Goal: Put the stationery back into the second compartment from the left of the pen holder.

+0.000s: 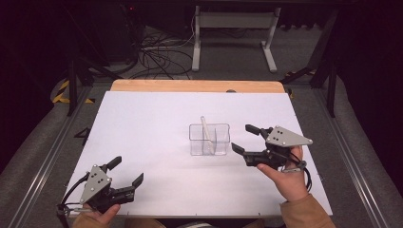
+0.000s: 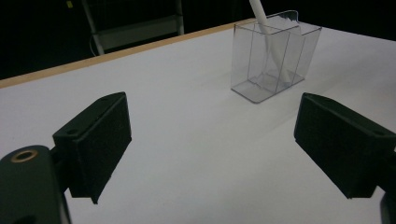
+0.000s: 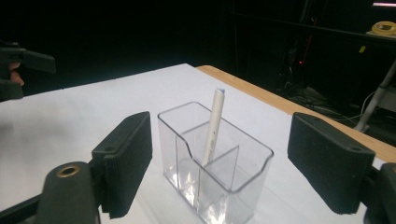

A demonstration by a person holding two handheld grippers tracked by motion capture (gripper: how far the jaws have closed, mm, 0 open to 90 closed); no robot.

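Note:
A clear plastic holder (image 1: pixel 209 139) with compartments stands upright near the middle of the white sheet. A white pen (image 1: pixel 205 127) leans inside it, its top sticking out above the rim. My right gripper (image 1: pixel 243 138) hovers just right of the holder, jaws open and pointing at it, nothing between them. In the right gripper view the holder (image 3: pixel 215 163) and pen (image 3: pixel 212 123) sit close ahead between the open jaws of the right gripper (image 3: pixel 219 154). My left gripper (image 1: pixel 127 171) rests open at the near left corner. In its own view the left gripper (image 2: pixel 219 140) is open and the holder (image 2: pixel 275 56) stands farther off.
The white sheet (image 1: pixel 152 123) covers the table, and a strip of bare wood (image 1: pixel 190 86) shows along the far edge. Beyond it, a white desk frame (image 1: pixel 233 33) and loose cables (image 1: pixel 157 57) lie on the dark floor.

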